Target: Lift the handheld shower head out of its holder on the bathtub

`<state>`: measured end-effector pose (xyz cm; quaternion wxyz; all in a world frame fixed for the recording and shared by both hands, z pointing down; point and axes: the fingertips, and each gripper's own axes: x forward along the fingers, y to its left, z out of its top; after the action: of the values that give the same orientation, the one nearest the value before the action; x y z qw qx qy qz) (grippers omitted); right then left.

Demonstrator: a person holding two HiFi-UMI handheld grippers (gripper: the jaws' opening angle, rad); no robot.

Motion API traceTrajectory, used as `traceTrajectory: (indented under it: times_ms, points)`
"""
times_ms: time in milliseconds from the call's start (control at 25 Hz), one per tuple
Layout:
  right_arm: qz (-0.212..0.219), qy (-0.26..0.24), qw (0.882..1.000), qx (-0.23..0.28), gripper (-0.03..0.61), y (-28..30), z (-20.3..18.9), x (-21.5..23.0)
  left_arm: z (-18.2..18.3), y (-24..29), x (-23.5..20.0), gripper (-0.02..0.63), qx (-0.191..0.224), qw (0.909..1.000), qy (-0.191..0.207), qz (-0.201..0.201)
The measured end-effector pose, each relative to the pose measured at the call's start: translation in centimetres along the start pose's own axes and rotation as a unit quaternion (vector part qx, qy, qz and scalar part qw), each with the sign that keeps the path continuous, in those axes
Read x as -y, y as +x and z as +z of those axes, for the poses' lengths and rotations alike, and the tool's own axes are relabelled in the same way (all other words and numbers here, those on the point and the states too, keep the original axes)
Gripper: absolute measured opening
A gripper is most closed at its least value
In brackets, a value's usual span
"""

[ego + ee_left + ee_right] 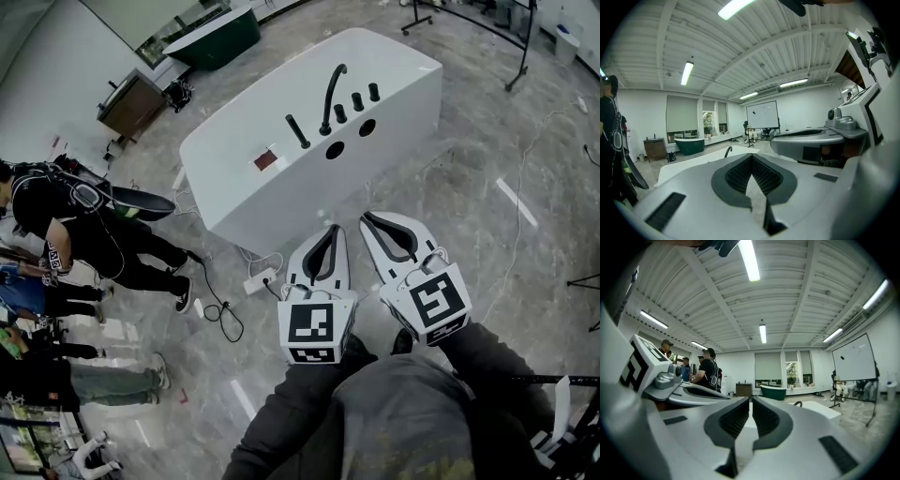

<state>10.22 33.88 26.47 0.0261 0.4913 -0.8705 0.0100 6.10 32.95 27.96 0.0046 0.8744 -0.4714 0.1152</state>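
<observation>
Room: grey marbled tile floor (487, 178), white walls, ribbed ceiling with strip lights (761, 333).
Tub: white rectangular bathtub (403, 94) stands on the floor ahead of both grippers, well apart from them.
Shower head: slim black handheld shower head (297, 131) sits tilted in its holder on the tub's top, beside the black curved spout (331, 94).
Left gripper (333, 230): jaws together, nothing between them.
Right gripper (371, 220): jaws closed, empty.
Far end: dark green bathtub (216, 37) near the wall.

Bathtub (281, 197): white, smooth, glossy. Tap (327, 103) & shower head (297, 131): black, matt. Floor (487, 169): grey stone-look tiles, polished, shiny. Cabinet (131, 105): brown wood. Left gripper (332, 228), right gripper (368, 217): smooth white plastic shells w/ dark ribbed rubbery pads (740, 174).
</observation>
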Motion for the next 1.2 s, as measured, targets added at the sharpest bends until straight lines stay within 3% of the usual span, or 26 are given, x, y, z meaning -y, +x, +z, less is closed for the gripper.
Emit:
traceTrajectory:
  times_ms: [360, 800, 1200]
  points:
    - [-0.013, 0.011, 1.0, -0.019, 0.007, 3.2, -2.3, 1.9, -2.5, 3.0, -2.9, 0.002, -0.017, 0.9997, -0.019, 0.005]
    - [-0.028, -0.001, 0.999, -0.037, 0.006, 13.9, -2.7, 4.9, -2.3, 11.2, -11.9, 0.002, -0.002, 0.9992, -0.038, -0.015]
    - [-0.029, -0.002, 0.999, -0.045, 0.006, 22.9, -2.7, 5.3, -3.7, 15.1, -19.3, 0.002, -0.009, 0.9984, -0.051, -0.02]
